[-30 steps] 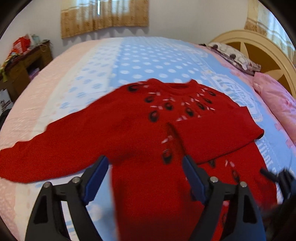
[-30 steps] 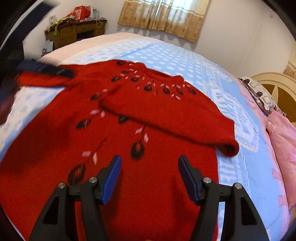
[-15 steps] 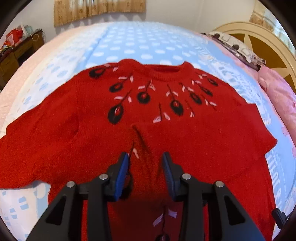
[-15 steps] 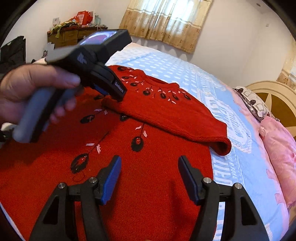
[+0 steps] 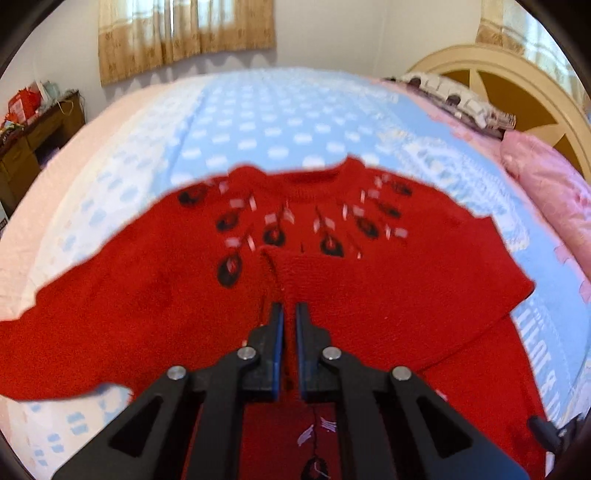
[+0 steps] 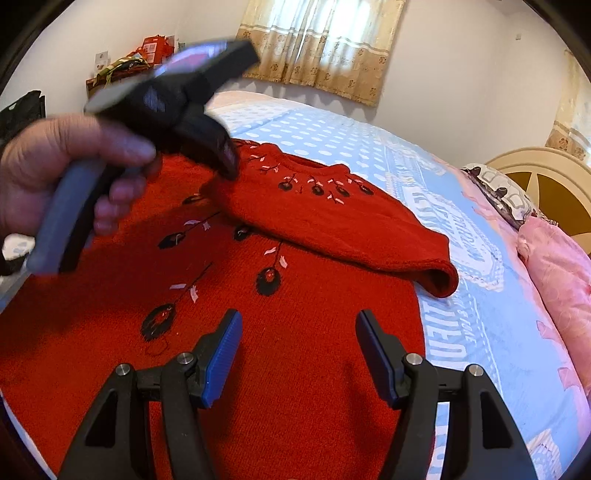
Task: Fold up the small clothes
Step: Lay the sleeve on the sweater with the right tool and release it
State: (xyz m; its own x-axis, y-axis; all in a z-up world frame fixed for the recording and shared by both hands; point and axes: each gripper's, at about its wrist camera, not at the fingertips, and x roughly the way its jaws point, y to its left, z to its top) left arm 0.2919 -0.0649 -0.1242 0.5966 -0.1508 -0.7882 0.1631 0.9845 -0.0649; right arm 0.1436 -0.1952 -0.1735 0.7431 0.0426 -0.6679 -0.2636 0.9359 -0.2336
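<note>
A red knit sweater with black and pink motifs lies face up on the bed. One sleeve is folded across the chest; the other sleeve stretches out to the left. My left gripper is shut, its pads pinching the cuff edge of the folded sleeve. In the right wrist view a hand holds that left gripper at the cuff end of the folded sleeve. My right gripper hovers open over the lower body of the sweater, nothing between its fingers.
The bed carries a blue polka-dot blanket with pink borders. A pink pillow and a patterned pillow lie by the cream headboard at right. A wooden desk with clutter stands at the far left under curtains.
My left gripper went from wide open to shut while moving forward to the folded sleeve's cuff. The hand with it came into the right wrist view. The right gripper stayed open.
</note>
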